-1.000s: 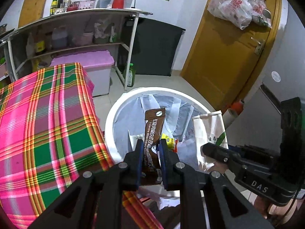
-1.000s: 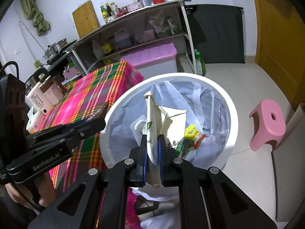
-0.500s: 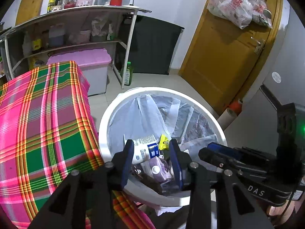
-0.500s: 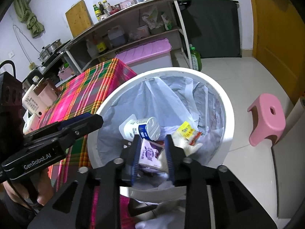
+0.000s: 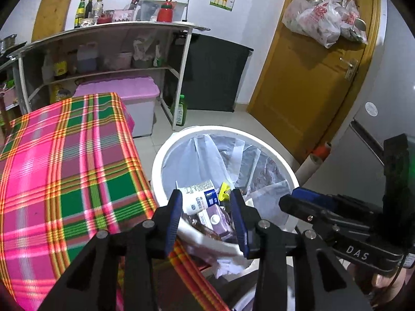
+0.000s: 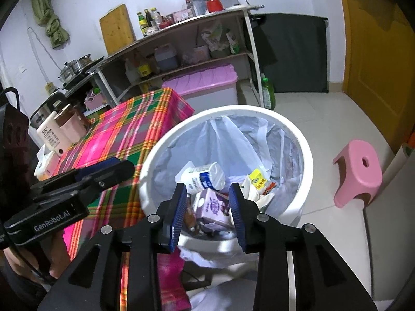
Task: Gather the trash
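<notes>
A white round trash bin [image 5: 166,153] [image 6: 306,140] with a clear liner stands beside the plaid table. Inside lie a white bottle with a blue label [image 5: 198,199] [image 6: 202,176], a purple carton [image 5: 216,220] [image 6: 214,207], a yellow wrapper [image 5: 224,188] [image 6: 258,180] and white paper [image 6: 259,197]. My left gripper [image 5: 206,202] is open and empty above the bin's near rim. My right gripper [image 6: 208,194] is open and empty above the bin too. Each gripper shows in the other's view, the right one [image 5: 324,210] and the left one [image 6: 85,178].
A table with a pink and green plaid cloth [image 5: 64,168] [image 6: 124,134] adjoins the bin. A pink stool [image 6: 358,171] stands on the floor right of it. A shelf unit [image 5: 103,51], a pink-lidded box [image 5: 122,93], a green bottle [image 5: 180,110] and a brown door [image 5: 311,77] lie beyond.
Both grippers opened. The brown wrapper left the left gripper and the white paper bag left the right; the white paper now lies in the bin. Both grippers pulled back slightly from the bin.
</notes>
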Motion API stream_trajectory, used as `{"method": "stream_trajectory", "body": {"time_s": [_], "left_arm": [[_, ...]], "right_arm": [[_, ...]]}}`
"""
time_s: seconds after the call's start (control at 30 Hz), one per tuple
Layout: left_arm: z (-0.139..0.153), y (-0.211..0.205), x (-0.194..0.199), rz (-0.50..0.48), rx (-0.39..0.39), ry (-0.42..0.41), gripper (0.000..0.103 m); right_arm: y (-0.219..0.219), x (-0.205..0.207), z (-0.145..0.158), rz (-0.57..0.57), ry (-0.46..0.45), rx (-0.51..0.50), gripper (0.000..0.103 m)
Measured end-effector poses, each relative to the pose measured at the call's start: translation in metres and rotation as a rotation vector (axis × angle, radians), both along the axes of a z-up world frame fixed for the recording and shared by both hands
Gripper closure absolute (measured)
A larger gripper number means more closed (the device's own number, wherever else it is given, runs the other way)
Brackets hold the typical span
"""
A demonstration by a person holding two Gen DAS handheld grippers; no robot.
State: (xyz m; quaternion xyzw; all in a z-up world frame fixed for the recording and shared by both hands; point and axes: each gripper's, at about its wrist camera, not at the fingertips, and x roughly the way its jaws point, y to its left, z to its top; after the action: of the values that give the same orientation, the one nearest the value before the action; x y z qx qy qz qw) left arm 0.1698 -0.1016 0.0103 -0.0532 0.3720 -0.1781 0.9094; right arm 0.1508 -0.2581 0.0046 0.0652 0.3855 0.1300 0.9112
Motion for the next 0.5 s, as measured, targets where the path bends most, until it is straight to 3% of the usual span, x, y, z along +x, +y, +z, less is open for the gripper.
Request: {"method": "stream_trajectory", "body": {"time_s": [0.5], "left_arm": [[0.012,0.029,-0.062,0.140,0.058,-0.072,0.061]], "right_arm": [[0.035,-0.057,0.020,0.065,-0.092,-0.047,0.067]]}}
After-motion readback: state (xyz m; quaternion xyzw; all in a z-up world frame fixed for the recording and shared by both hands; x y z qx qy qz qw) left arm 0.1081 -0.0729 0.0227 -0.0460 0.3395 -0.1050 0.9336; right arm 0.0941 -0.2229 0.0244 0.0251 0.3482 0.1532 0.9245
